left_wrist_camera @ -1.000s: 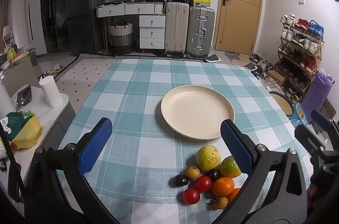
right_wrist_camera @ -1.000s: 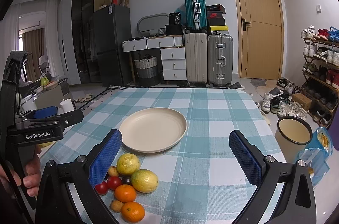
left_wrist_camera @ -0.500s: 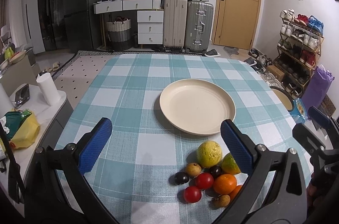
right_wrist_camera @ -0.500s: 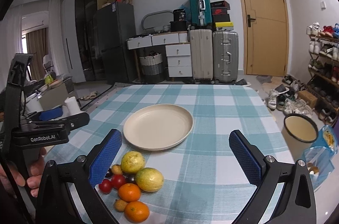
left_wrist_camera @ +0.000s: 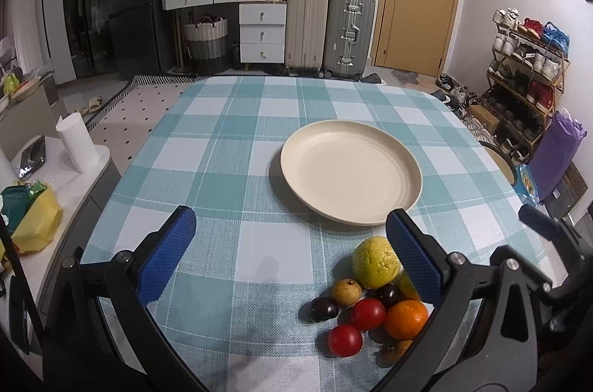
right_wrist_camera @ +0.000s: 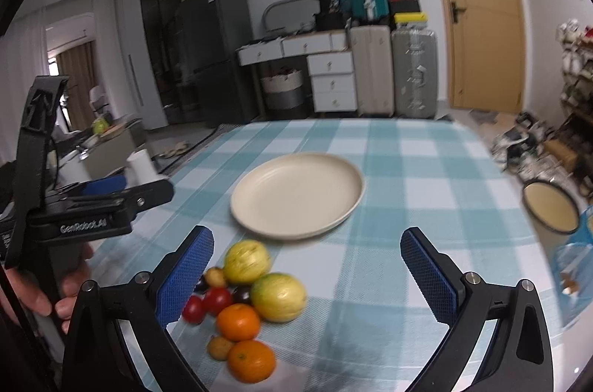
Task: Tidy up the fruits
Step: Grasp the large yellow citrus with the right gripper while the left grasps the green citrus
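Blue ribbed pads face each other across a wide gap on my left gripper, its fingers spread apart over the teal-and-white checked tablecloth with nothing between them. Ahead of the fingertips and toward the right finger sits the cream plate, bare. The fruit pile lies just inside and below my right finger pad in this view: a yellow-green citrus nearest the plate, then a small brown fruit, two dark plums, two red tomatoes and an orange, with part of the heap hidden behind the pad. From the right wrist I see what that pad covers: a second yellow-green citrus and a second orange at the near end of the pile, sitting just inside the left finger of my right gripper, which is likewise wide apart and empty. That view is blurred, but it also shows the left gripper's black body beyond its left finger, gripped by a hand, and an enamel basin off the table edge beyond the right finger.
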### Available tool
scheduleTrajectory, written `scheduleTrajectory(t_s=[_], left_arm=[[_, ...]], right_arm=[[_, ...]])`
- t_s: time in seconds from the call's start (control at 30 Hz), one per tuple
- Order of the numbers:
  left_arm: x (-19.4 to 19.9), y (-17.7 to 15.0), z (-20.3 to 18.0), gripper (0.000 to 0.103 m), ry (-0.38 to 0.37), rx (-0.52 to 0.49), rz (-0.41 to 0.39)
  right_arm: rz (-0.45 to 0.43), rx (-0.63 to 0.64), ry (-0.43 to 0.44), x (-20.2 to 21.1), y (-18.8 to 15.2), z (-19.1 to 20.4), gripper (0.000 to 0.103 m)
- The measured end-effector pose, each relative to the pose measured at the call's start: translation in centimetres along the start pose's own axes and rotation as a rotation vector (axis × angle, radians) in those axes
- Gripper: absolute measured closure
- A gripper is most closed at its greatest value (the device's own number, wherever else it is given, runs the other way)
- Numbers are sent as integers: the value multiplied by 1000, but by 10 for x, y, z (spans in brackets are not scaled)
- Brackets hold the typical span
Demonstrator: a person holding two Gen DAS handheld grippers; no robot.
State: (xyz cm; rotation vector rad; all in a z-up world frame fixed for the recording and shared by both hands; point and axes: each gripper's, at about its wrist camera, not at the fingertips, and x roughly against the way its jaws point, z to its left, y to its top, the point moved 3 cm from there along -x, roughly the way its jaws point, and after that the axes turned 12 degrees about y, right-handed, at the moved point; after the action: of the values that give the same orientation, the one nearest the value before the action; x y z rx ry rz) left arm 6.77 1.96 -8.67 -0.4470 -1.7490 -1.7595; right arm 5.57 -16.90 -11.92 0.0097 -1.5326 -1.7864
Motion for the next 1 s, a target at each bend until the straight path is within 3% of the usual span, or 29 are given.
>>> scheduleTrajectory(t_s=[0.77,0.9,1.0], left_arm=[[-51,-12,-3,1,-9,-2,87],[-57,-13,-2,1,-12,-1,95],[-60,-13,-3,1,-13,-3,99]], right_arm=[[163,-158,147,-62,-44,-21,1],[176,-185,169,-66,-44,-25,7],[206,-195,185,-73,-46,-26,19]])
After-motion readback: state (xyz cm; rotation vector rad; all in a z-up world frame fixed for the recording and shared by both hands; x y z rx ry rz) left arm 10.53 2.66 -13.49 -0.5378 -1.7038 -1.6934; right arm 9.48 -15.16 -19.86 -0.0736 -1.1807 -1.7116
